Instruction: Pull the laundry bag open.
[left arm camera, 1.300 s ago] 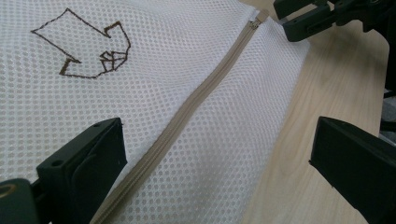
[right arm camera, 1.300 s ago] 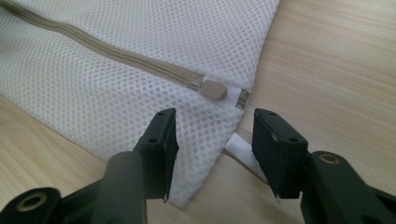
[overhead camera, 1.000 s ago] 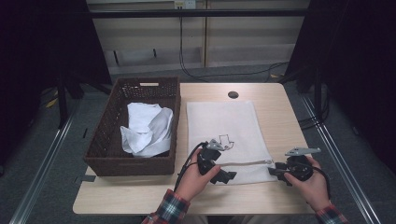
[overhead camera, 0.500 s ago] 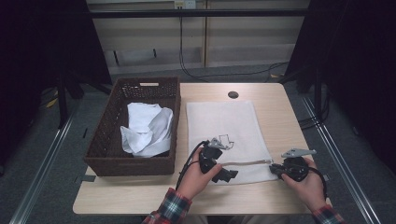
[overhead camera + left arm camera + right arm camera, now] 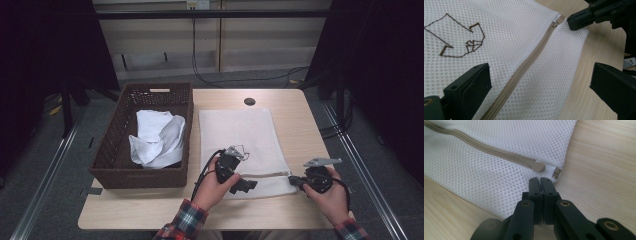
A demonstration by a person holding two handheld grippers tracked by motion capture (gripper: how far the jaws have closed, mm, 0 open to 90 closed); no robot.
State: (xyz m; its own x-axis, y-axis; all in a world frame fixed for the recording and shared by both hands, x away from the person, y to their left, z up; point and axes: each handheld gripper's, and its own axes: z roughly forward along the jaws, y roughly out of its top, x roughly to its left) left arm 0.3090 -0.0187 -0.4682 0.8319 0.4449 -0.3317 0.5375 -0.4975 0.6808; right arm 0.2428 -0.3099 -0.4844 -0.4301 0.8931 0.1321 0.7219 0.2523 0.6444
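- Bench (image 5: pixel 290 107): a light wooden top carrying a mesh bag, a basket and both grippers; a small dark round spot (image 5: pixel 249 101) lies near its far edge.
- Bag (image 5: pixel 240 135): white mesh, lying flat on the middle of the bench, running from near the far edge almost to the near edge. A brown outline drawing (image 5: pixel 461 40) is stitched on its upper face.
- Zip (image 5: pixel 529 62): a beige strip, closed, running across the bag close to its near edge; its slider (image 5: pixel 539 166) sits at the right end, beside the bag's near right corner.
- Left gripper (image 5: pixel 246 184): held in the left hand (image 5: pixel 215 182) over the near part of the bag. In the left gripper view its jaws stand wide apart, one over the mesh and one over bare wood, with the zip passing between them; released, grasping nothing.
- Right gripper (image 5: pixel 540 180): held in the right hand (image 5: pixel 330 195) at the bag's near right corner. Its jaws have just been closing and now meet tip to tip just short of the slider. Whether any mesh is pinched between the tips cannot be told.
- Basket (image 5: pixel 112 150): dark woven, along the left edge of the bench, just beside the bag; crumpled white cloth (image 5: pixel 157 137) lies inside it.
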